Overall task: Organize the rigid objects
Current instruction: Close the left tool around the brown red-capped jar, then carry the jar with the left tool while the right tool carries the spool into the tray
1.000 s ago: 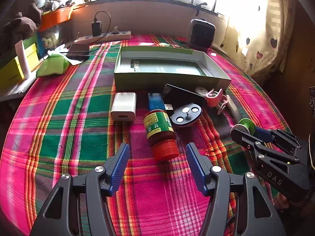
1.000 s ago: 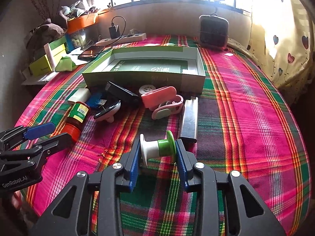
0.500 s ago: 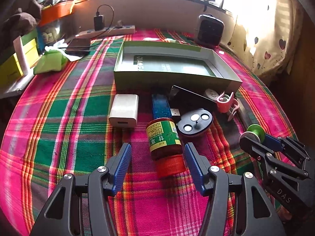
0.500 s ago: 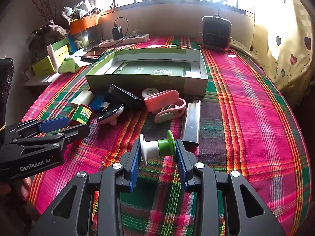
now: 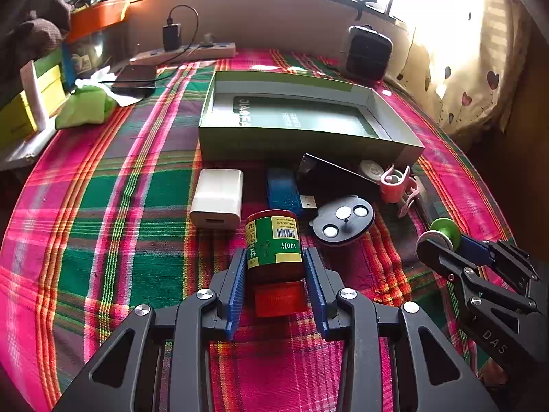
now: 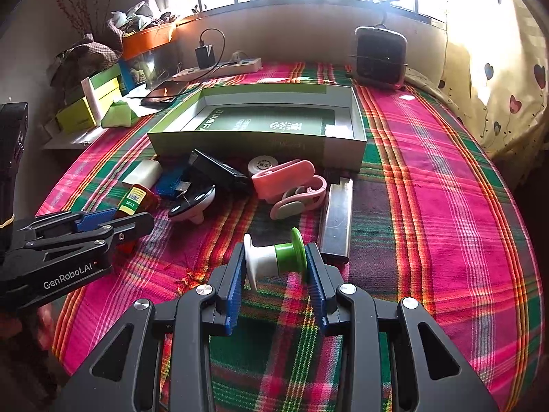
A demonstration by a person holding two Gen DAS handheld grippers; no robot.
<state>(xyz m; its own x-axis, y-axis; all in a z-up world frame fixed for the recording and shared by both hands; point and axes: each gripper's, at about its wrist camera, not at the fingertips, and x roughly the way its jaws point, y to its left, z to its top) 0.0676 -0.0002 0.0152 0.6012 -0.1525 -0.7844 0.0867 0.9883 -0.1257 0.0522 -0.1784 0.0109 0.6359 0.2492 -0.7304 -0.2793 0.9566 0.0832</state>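
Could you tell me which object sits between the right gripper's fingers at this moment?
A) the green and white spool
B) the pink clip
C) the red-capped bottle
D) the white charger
A: in the right wrist view the right gripper has its blue pads pressed on either end of the green and white spool, while the red-capped bottle lies between the closing jaws of the left gripper.

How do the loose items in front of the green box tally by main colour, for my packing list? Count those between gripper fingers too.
White: 2 (charger, round tin)
Black: 2 (flat case, round disc)
Pink: 2 (oblong case, clip)
Blue: 1 (USB stick)
Silver: 1 (metal bar)
Green-and-white: 1 (spool)
Red-capped, green-labelled: 1 (bottle)
Total: 10
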